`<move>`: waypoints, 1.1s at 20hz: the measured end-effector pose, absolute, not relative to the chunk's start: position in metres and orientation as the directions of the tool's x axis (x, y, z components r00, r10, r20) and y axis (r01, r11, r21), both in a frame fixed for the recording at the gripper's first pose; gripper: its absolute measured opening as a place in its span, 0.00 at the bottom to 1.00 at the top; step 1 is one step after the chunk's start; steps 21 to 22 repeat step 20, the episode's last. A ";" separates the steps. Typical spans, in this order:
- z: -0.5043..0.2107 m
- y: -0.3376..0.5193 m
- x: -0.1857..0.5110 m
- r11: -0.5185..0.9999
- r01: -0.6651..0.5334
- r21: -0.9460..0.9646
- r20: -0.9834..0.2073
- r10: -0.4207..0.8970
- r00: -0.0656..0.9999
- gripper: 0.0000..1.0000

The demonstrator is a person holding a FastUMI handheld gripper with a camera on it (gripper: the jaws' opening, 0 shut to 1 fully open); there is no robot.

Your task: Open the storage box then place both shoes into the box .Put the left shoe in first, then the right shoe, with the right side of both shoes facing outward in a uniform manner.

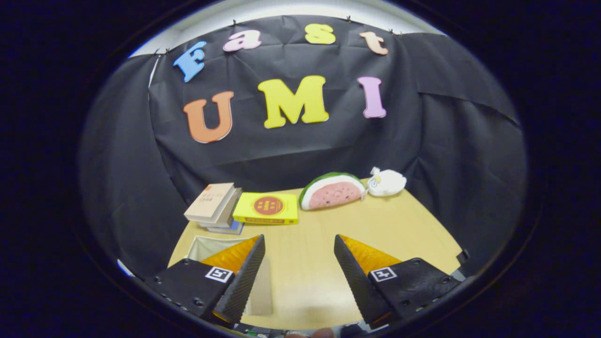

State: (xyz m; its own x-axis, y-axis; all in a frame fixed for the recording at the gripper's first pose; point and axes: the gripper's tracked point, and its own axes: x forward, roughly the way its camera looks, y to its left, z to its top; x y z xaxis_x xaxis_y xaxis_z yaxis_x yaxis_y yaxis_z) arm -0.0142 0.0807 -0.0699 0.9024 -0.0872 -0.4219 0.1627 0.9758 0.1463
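My gripper (299, 238) is open above a light wooden table (413, 220), and only bare tabletop lies between its two black, orange-backed fingers (244, 277). A pale, box-like thing (206, 244), which may be the storage box, sits on the table under and behind the left finger. That finger hides most of it, so I cannot tell whether it is open or closed.
Along the table's far edge, from left to right, are a stack of books (213, 204), a flat yellow box (266, 208), a watermelon-slice plush (333, 191) and a small white plush (387, 182). Black cloth walls close in behind and on both sides.
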 end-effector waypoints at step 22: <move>0.059 -0.065 -0.006 0.977 0.171 0.130 -0.119 -0.156 0.981 0.91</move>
